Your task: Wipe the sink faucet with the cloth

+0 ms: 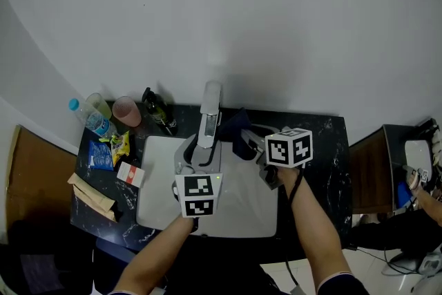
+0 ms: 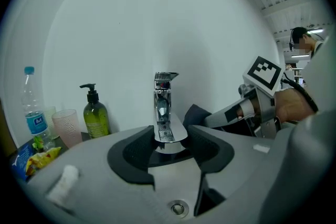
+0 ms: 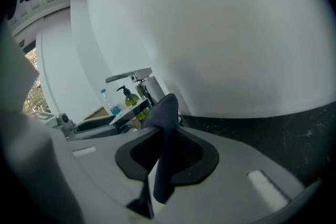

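The chrome faucet (image 1: 209, 115) stands at the back of the white sink (image 1: 238, 207). My left gripper (image 1: 199, 153) is open, its dark pads either side of the faucet spout (image 2: 167, 131) without pressing on it. Just right of the faucet, my right gripper (image 1: 251, 141) is shut on a dark blue cloth (image 1: 237, 129). In the right gripper view the cloth (image 3: 163, 144) hangs in a fold between the jaws, with the faucet (image 3: 137, 81) behind it to the left. The left gripper view shows the cloth (image 2: 196, 115) beside the faucet base.
On the black counter (image 1: 324, 138) left of the sink stand a water bottle (image 1: 90, 118), a pink cup (image 1: 126, 110) and a green soap bottle (image 1: 159, 114), with snack packets (image 1: 110, 148) in front. The sink drain (image 2: 178, 209) lies below the spout. A white wall backs the counter.
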Demonstrator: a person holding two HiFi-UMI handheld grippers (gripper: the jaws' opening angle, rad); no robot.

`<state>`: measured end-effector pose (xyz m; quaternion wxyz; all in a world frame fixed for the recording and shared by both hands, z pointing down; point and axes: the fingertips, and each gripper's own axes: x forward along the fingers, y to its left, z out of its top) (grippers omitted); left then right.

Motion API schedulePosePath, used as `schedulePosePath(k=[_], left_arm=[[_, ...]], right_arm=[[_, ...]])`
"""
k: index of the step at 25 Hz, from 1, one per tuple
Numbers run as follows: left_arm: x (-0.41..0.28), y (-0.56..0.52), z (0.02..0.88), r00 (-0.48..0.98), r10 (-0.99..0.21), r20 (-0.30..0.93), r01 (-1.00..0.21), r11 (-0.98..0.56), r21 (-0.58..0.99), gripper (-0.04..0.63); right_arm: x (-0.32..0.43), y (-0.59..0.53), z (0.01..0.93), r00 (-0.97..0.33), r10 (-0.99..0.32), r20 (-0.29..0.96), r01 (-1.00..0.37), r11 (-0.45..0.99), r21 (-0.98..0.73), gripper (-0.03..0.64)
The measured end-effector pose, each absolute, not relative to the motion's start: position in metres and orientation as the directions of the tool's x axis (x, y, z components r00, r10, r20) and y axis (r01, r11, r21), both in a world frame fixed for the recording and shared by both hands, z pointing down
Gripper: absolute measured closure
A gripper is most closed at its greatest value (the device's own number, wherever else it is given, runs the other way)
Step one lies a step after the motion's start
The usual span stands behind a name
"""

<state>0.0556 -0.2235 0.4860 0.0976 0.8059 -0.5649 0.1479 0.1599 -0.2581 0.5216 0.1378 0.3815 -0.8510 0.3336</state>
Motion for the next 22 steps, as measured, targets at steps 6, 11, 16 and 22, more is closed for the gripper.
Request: schedulePosePath(k=[6, 11, 16, 22], left_arm=[[0.055, -0.222, 0.486, 0.316, -0.882, 0.35, -0.939, -0.343, -0.015, 0.393], [0.056, -0.223, 0.486, 0.328, -0.877, 0.352, -0.935, -0.355, -0.015, 0.391], [0.055, -0.223, 0.486, 0.329, -0.876, 0.353, -0.934, -0.357, -0.015, 0.391], [0.055, -0.223, 0.487, 0.326, -0.874, 0.361, -0.934, -0.356, -0.016, 0.391]], right_arm=[[0.126, -0.276, 0.556, -0.681, -0.48, 0.552, -0.732, 0.441, -0.519, 0.561], [0.113, -0.293, 0.53, -0.72, -0.509, 0.472, -0.693, 0.493, -0.527, 0.562], [0.115, -0.301, 0.459, -0.735, -0.569, 0.37, -0.678, 0.641, -0.36, 0.563], [0.108, -0.29, 0.403, -0.784, -0.54, 0.307, -0.613, 0.751, -0.244, 0.563]])
